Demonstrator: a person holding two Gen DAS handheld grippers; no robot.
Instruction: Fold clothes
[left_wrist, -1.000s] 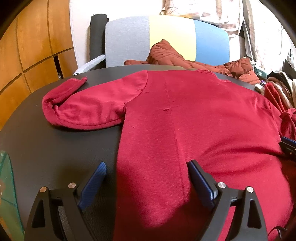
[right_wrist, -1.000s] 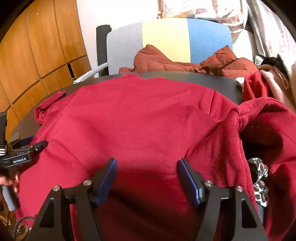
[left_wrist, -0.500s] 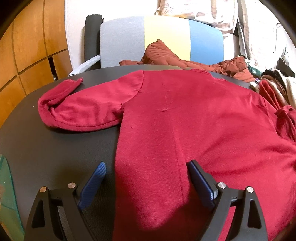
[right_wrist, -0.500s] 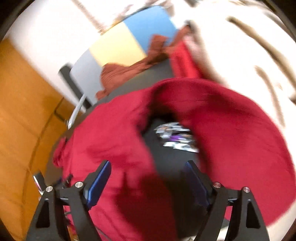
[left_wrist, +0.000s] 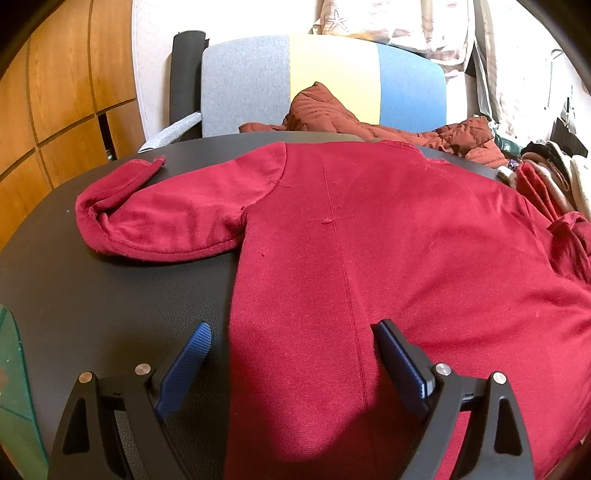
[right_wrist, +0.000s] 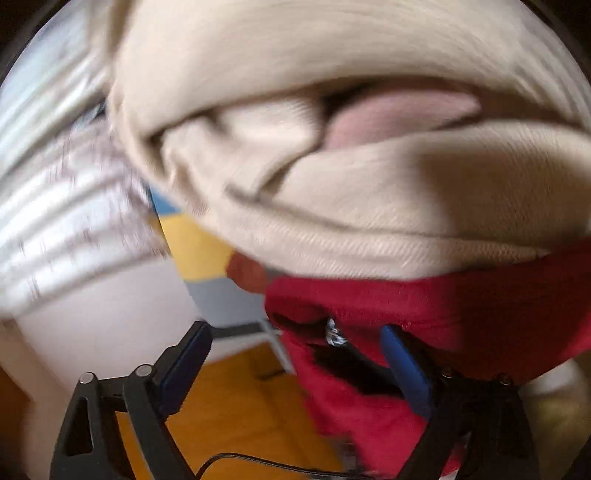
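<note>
A red sweatshirt (left_wrist: 369, 240) lies flat on the dark round table (left_wrist: 110, 295), its left sleeve (left_wrist: 166, 214) doubled back on itself. My left gripper (left_wrist: 291, 328) is open low over the hem's left edge, with one finger above the table and the other above the cloth, gripping nothing. The right wrist view is blurred and rolled on its side. There my right gripper (right_wrist: 295, 330) has its jaws opening wide, beside a bunched part of the red sweatshirt (right_wrist: 480, 314) that touches the right-hand finger (right_wrist: 402, 369). Its pads press on nothing.
A cream garment (right_wrist: 332, 147) fills the top of the right wrist view, very close. Behind the table stands a grey, yellow and blue chair (left_wrist: 332, 74) with a rust quilted jacket (left_wrist: 321, 110). More clothes (left_wrist: 554, 166) are piled at the right edge. Wood panelling (left_wrist: 66, 92) is on the left.
The right gripper has rolled onto its side and swung right, off the sweatshirt's body toward the cream cloth, and its jaws have spread wider. The left gripper and the sweatshirt have kept still.
</note>
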